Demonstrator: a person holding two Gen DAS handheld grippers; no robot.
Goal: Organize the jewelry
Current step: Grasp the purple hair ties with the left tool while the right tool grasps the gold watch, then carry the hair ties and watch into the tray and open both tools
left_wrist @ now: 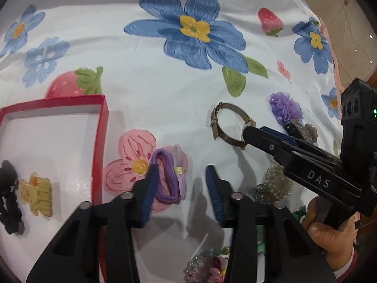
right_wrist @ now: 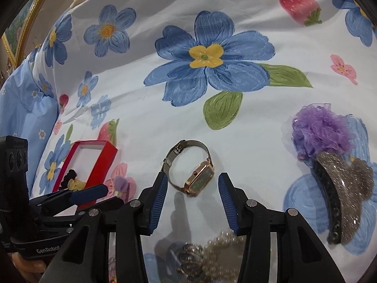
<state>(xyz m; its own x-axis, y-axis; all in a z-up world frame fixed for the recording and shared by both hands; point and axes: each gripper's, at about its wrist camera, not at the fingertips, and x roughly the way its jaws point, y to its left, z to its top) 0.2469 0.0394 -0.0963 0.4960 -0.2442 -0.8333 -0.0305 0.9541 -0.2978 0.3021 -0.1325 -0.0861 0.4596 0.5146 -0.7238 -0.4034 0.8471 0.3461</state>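
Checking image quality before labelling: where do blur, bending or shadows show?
Left wrist view: red box edges bow from fisheye; bead pieces at the bottom are blurred. Right wrist view: watch is sharp, soft finger shadows below it; pearl cluster smeared.

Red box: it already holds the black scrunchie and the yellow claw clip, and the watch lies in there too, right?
Not quite. The red box holds the black scrunchie and yellow claw clip, but the watch lies on the floral cloth outside it, before the open right gripper, as the right wrist view shows.
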